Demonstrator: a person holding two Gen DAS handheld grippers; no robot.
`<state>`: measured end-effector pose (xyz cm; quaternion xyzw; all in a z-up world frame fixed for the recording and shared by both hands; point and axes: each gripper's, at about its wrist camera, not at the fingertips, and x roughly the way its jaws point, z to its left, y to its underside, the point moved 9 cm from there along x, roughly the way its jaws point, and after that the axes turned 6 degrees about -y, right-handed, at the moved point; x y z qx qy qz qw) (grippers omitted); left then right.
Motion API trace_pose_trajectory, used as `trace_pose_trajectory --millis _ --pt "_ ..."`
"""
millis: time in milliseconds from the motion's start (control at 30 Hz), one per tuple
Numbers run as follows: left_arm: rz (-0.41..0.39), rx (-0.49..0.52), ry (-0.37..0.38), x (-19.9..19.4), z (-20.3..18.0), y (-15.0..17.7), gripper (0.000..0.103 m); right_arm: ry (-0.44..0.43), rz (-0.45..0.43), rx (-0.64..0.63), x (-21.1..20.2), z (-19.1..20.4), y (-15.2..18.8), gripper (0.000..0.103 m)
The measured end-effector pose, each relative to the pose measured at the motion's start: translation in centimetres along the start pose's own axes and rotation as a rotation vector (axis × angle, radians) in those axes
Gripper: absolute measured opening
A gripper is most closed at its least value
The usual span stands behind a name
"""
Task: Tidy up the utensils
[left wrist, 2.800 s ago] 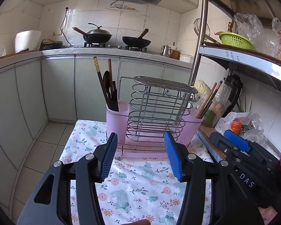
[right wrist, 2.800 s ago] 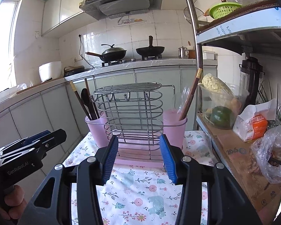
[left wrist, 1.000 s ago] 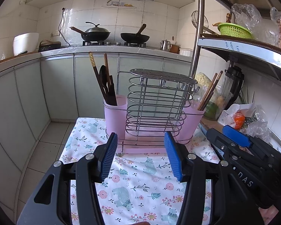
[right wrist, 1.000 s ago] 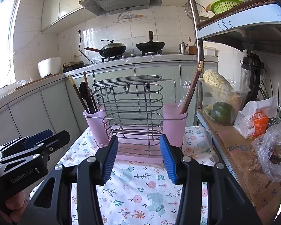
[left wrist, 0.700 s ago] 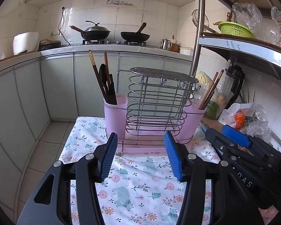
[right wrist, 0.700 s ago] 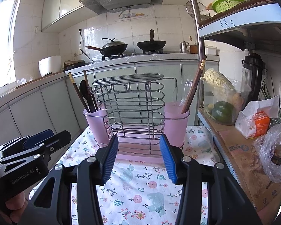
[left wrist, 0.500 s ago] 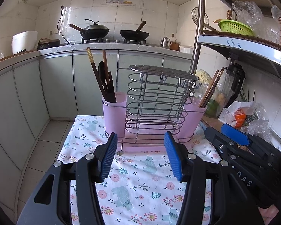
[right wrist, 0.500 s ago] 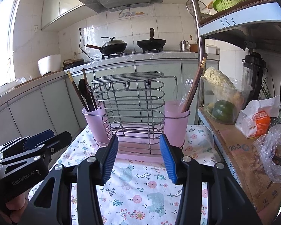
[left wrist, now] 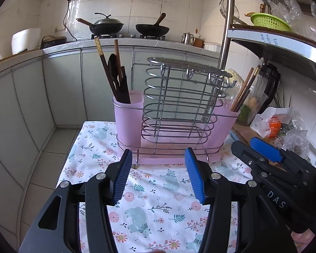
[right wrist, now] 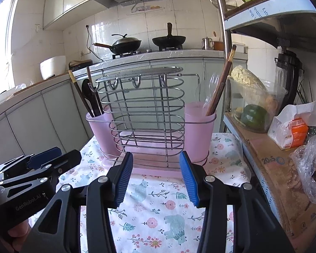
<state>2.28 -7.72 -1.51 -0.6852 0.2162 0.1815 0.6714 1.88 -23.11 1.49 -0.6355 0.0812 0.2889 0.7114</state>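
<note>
A wire utensil rack with a pink cup at each end stands on a floral cloth. The left cup holds dark chopsticks and a black spoon. In the right cup are brown chopsticks and a clear plastic spoon. My left gripper hovers open over the cloth in front of the rack, nothing between its blue pads. My right gripper is open and empty beside it, also short of the rack.
The floral cloth covers a small table. To the right is a metal shelf unit with a cardboard sheet, a clear tub of vegetables, a blender and plastic bags. Cabinets and a stove with two woks stand behind.
Both grippers have sunk a little and edged closer to the rack, which now sits higher and slightly larger in both views. The jaws stay as wide as before.
</note>
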Motion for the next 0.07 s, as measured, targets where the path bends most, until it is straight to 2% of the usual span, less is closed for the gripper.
trace_pose_trajectory --millis 67 --pt "0.008 -0.002 0.0 0.47 0.1 0.09 0.053 0.001 0.008 0.004 0.4 -0.21 0.12 0.046"
